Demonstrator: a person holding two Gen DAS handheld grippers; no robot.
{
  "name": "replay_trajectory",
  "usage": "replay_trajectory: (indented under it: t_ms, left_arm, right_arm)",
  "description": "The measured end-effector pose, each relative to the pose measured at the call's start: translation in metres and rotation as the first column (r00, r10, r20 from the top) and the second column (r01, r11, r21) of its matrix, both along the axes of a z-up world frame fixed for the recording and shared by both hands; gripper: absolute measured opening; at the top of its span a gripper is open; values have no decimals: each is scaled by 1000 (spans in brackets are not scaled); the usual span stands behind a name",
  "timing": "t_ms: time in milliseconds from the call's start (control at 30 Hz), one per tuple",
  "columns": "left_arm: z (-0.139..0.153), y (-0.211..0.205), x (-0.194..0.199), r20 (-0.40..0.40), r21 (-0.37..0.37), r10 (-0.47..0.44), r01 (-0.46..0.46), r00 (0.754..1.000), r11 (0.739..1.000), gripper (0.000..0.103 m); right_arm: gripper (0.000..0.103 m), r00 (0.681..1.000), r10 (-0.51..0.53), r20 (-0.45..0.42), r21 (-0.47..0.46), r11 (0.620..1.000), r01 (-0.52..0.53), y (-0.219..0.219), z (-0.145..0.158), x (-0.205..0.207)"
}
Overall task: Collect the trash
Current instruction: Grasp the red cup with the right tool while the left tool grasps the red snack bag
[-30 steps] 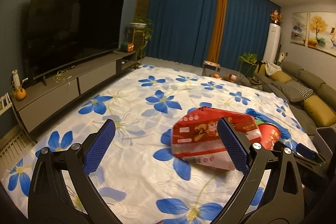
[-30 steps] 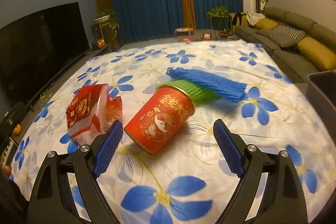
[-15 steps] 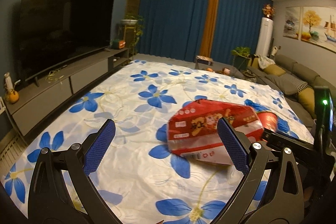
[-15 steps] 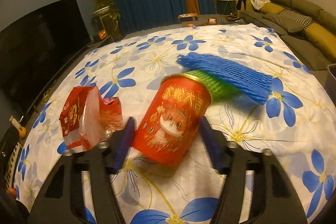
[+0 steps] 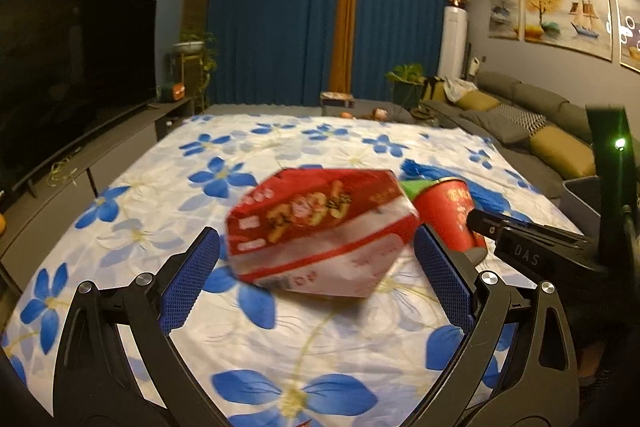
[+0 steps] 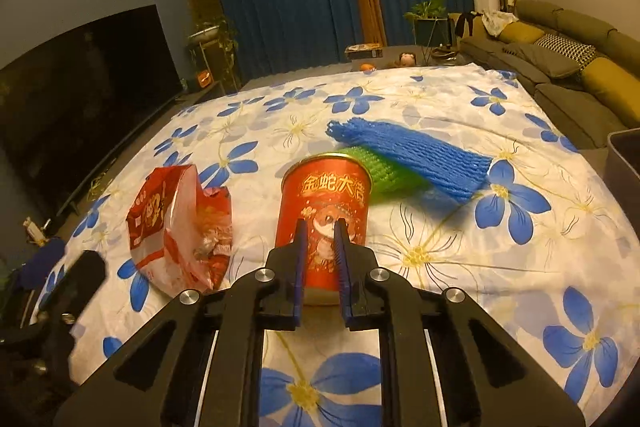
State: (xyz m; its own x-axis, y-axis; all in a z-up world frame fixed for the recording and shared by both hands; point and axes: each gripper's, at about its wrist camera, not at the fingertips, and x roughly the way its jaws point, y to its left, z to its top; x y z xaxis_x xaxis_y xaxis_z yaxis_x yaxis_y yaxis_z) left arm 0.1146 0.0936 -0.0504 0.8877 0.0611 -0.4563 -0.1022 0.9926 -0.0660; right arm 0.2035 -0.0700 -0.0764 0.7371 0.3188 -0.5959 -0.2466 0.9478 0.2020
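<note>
The left-hand tongs point(image 5: 316, 239) are standing wide apart over a white cloth printed with blue flowers point(image 5: 168, 203), their blue ridged pads point(image 5: 192, 279) flanking a red and white crinkled plastic snack bag point(image 5: 320, 223) without touching it. The bag is lying on the cloth, blurred in this view. Just right of it the red cylindrical can with gold lettering point(image 5: 448, 215) is sitting, with a black finger of the right-hand tongs point(image 5: 520, 247) lying across its side.

In the right wrist view, the snack bag point(image 6: 180, 227) is lying at the left. Beside it, at centre, the red can point(image 6: 324, 195) is showing its gold rim towards the far end of the cloth. The right-hand tongs point(image 6: 321, 227) are closing, their pads drawn nearly together against the can's lower wall; whether they are pinching it cannot be told. Behind the can a green foam net sleeve point(image 6: 384, 167) is touching its rim, and a blue foam net sleeve point(image 6: 412, 151) is resting on the green one, running to the right. At the far right edge a dark grey bin point(image 6: 624, 163) is standing beside the cloth.
</note>
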Motion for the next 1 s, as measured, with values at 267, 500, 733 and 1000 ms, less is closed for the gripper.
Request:
replay_trajectory:
  t_ms: [267,500,733,1000]
  left_arm:
    - [-6,-13,15,-38,7,-31,32,999,999,96]
    - [-16,-25,43,-126,55,-6,14,992,998,93]
    - [-26,-15,62,-220,18,-2,6,975,1000,48]
    - [-29,14,58,-211,-101,-14,-7,977,995,5]
  right_arm:
    - [49,1000,-2,-7,41,999,2,-14,0,-4]
    - [51,1000,-16,-24,55,998,18,-26,-3,-3]
    - [64,999,-26,-39,40,999,27,-26,-7,6]
    - [64,998,-9,-65,-10,1000,8,-9,-14,22]
